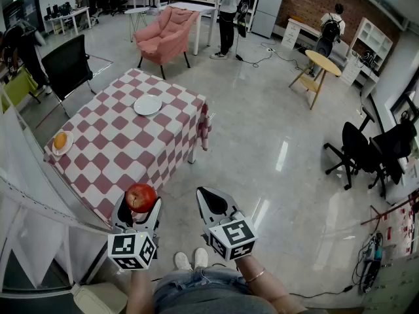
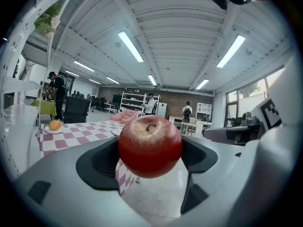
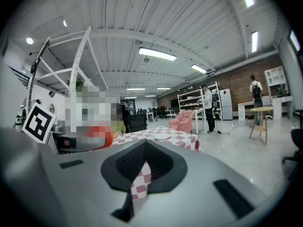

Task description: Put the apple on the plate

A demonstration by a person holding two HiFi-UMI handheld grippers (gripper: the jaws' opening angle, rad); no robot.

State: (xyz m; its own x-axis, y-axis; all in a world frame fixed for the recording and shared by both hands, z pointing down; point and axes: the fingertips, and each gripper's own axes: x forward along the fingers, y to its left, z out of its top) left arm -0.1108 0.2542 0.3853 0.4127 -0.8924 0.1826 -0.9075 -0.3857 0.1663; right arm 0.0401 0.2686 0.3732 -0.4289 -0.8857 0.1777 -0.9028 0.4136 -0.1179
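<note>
The left gripper point(image 1: 139, 208) has its fingers spread wide around the apple point(image 2: 150, 146). The pads press on its two sides, so the fruit rides stem-up between them, apparently for carrying. The empty plate point(image 1: 147, 104) lies well ahead of the fingertips on the checked table point(image 1: 124, 150), so the apple probably has to travel forward first. Beside it, the right gripper point(image 1: 204, 193) has its fingers closed together on nothing, seemingly kept out of the way.

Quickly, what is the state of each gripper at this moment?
Left gripper: closed on the apple, holding it.
Right gripper: closed, nothing between its jaws.
</note>
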